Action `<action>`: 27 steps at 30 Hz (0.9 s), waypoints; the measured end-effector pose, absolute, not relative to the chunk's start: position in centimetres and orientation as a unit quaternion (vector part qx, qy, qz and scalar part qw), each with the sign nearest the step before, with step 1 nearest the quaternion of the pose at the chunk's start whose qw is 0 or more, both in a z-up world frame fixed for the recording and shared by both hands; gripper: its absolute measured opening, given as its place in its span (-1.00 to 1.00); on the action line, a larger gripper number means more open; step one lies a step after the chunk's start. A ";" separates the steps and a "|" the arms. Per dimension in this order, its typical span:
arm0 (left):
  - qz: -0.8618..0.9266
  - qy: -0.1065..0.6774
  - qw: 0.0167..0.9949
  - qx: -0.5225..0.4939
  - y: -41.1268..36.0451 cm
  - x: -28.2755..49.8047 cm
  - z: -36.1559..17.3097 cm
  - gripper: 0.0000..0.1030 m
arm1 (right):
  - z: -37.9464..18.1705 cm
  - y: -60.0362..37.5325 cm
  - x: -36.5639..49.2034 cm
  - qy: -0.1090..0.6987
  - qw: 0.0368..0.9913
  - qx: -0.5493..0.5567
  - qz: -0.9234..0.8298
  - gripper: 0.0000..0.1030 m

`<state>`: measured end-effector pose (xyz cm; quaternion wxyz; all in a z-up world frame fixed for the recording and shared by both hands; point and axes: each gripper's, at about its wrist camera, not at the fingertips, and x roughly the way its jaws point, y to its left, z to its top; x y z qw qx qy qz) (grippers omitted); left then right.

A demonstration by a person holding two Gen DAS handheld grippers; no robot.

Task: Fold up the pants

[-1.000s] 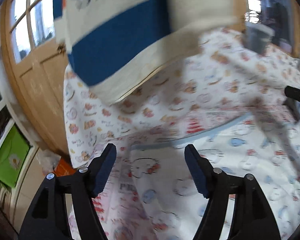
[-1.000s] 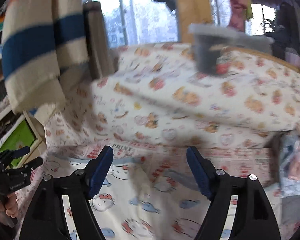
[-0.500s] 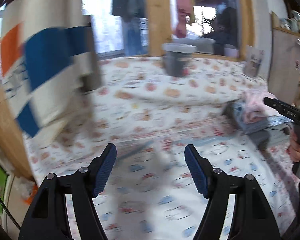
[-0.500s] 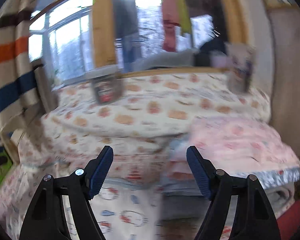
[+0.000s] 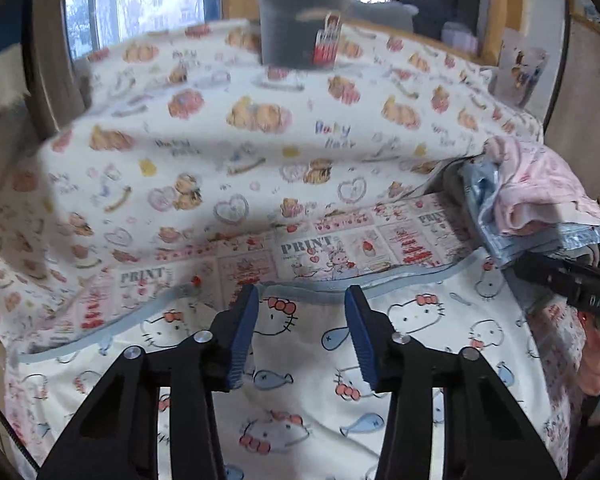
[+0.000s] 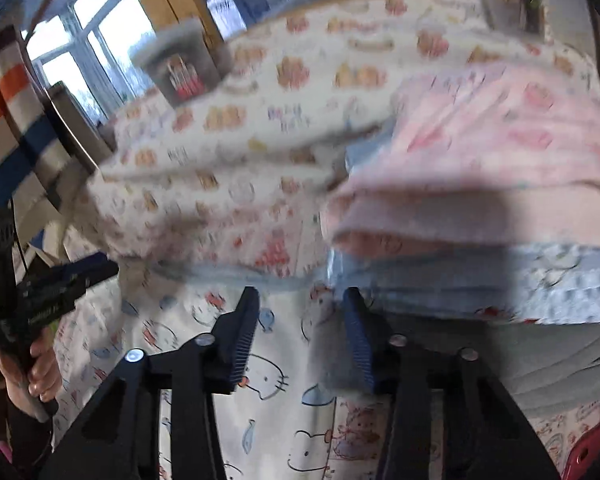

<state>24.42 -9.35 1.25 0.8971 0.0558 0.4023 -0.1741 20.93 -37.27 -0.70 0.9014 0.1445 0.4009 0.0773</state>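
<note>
A stack of folded clothes lies at the bed's right side: a pink patterned piece [image 5: 540, 196] on a light blue one [image 5: 540, 240]. In the right wrist view the pink piece [image 6: 480, 160] and the blue one [image 6: 500, 280] lie just ahead of my right gripper [image 6: 300, 320], which is open and empty. My left gripper [image 5: 300, 320] is open and empty above the Hello Kitty sheet [image 5: 300, 400]. The right gripper also shows at the right edge of the left wrist view [image 5: 572, 284]. Which piece is the pants I cannot tell.
A bear-print quilt [image 5: 240, 128] is heaped at the back of the bed with a dark tub [image 5: 300, 20] on it. A striped blanket [image 6: 8, 120] hangs at the left. Windows and wooden frames stand behind.
Both grippers have swung to the right, away from the striped blanket. The right gripper has come close to the folded stack. Both stay open.
</note>
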 end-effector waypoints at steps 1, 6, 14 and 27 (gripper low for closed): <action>-0.172 0.407 0.896 0.057 -9.4 24.7 0.9 -0.20 | -1.2 -37.0 21.1 0.408 0.899 0.138 0.074 -0.13; -0.164 0.424 0.889 0.050 -8.1 24.4 -0.3 -0.31 | -2.3 -36.2 21.5 0.416 0.900 0.119 0.059 -0.15; -0.124 0.328 0.934 0.067 -1.5 15.7 3.8 -0.32 | 1.5 -34.6 17.6 0.356 0.926 0.118 0.049 -0.16; -0.004 0.247 0.969 0.018 10.9 -0.2 2.8 -0.32 | 4.4 -18.6 -0.9 0.196 0.963 0.080 0.167 -0.16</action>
